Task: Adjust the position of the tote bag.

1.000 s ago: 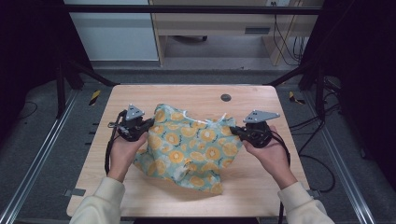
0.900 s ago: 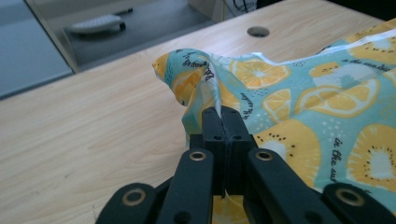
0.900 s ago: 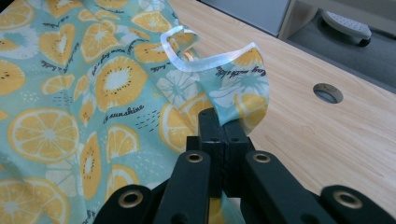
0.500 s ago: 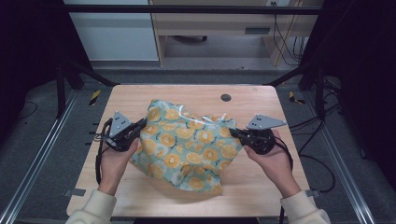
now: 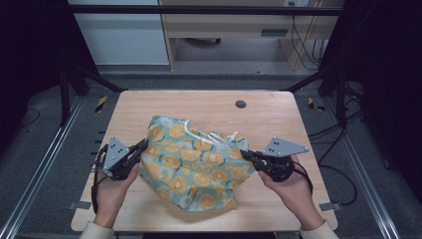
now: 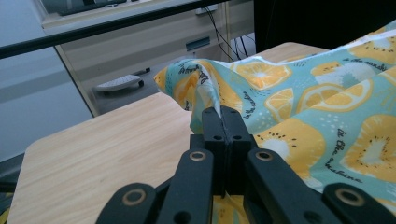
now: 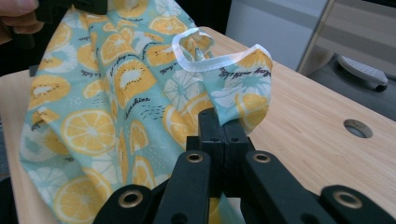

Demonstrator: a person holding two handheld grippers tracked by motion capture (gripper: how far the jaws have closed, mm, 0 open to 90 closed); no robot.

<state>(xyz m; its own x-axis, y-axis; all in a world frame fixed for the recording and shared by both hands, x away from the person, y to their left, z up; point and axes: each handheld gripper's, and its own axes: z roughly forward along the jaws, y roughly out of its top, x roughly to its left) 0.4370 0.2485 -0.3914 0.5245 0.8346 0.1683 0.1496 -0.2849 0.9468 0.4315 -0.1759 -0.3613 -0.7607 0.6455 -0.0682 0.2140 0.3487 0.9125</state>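
Note:
A teal cloth with orange and lemon slices printed on it (image 5: 196,164) lies bunched on the wooden table (image 5: 199,104), its white hem showing at the far side. My left gripper (image 5: 142,147) is shut on the cloth's left edge; in the left gripper view its jaws (image 6: 223,116) pinch a fold of the cloth (image 6: 303,98). At the cloth's right edge my right gripper (image 5: 246,154) is also shut on it. The right gripper view shows that gripper (image 7: 223,122) clamping a hemmed corner of the cloth (image 7: 121,79). The cloth hangs stretched between the two.
A round grommet hole (image 5: 241,104) sits near the table's far edge, also seen as the hole (image 7: 357,127) in the right gripper view. Beyond the table stand a wooden desk (image 5: 239,25) and cables. Metal frame rails run along both sides.
Both hands have drawn toward the person and a little outward, pulling the cloth with them. The cloth now lies nearer the table's front edge.

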